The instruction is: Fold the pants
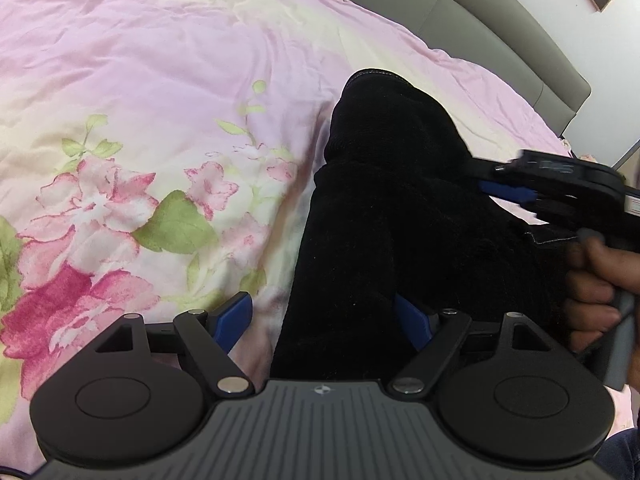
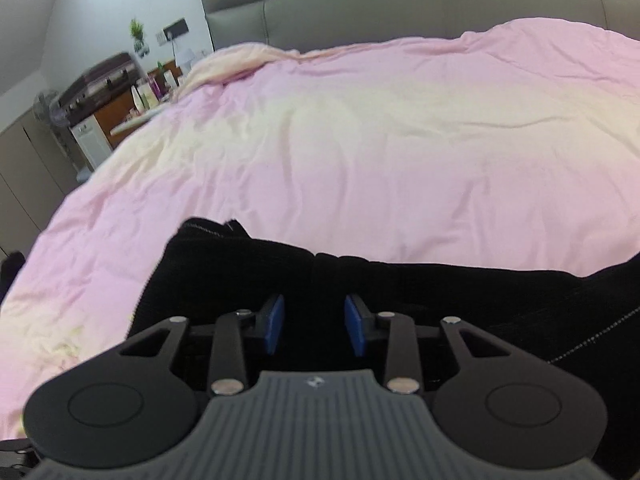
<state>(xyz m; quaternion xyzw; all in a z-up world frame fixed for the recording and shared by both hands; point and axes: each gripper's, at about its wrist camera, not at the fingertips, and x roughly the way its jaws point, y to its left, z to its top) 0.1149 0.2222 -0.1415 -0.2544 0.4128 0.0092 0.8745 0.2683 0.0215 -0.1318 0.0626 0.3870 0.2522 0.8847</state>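
Black pants [image 1: 372, 208] lie lengthwise toward the grey headboard [image 1: 500, 40], near end hidden. Left gripper [image 1: 324, 322] jaws wide apart; right gripper [image 2: 314, 324] jaws parted, empty.

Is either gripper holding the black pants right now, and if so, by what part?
Neither. The left gripper is wide open, straddling the edge of the black pants. The right gripper has a clear gap between its blue pads, nothing pinched.

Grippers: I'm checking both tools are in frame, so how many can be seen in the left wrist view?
2. The left gripper fills the bottom edge, jaws wide over the black pants. The right gripper comes in from the right edge, held by a hand.
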